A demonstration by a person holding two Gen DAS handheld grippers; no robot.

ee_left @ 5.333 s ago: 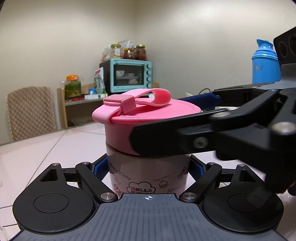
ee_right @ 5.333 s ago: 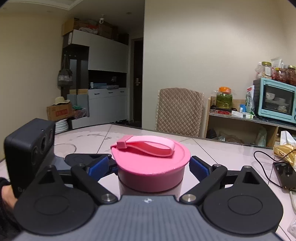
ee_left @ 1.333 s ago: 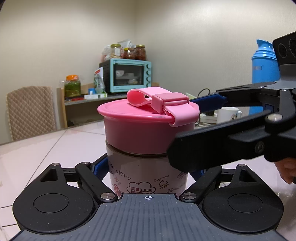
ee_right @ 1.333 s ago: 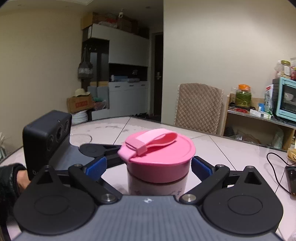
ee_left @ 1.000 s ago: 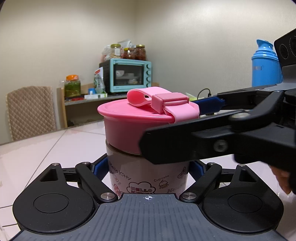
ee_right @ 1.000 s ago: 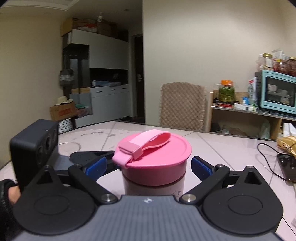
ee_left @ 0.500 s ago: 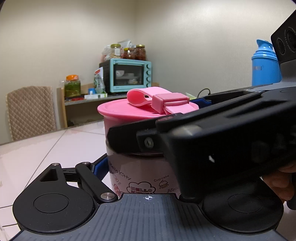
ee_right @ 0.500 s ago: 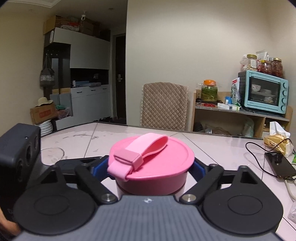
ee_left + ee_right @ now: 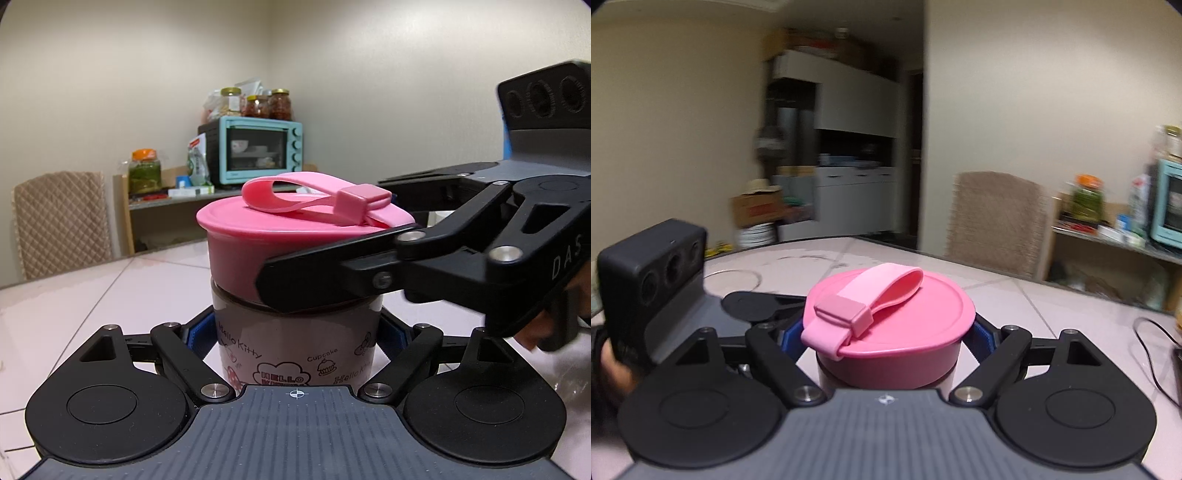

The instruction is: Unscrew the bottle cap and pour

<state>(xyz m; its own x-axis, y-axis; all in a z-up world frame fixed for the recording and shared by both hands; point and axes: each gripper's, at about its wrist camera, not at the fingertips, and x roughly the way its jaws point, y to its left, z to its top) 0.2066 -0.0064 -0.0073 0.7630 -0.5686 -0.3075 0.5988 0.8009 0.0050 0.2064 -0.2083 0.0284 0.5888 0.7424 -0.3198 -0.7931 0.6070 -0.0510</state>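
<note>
A Hello Kitty bottle with a wide pink screw cap and a pink strap stands on the pale tiled table. My left gripper is shut on the bottle's body, blue pads on both sides. My right gripper is shut on the pink cap; in the left wrist view it reaches in from the right at cap height. The cap's strap clasp points right in the left wrist view. The right wrist view is blurred from motion.
A teal toaster oven with jars on top sits on a shelf behind. A quilted chair stands at the table's far side. A cable and a dark device lie on the table at the right.
The right gripper has closed on the cap and turned with it; the strap clasp has swung further round. The left gripper and the bottle body stay where they were.
</note>
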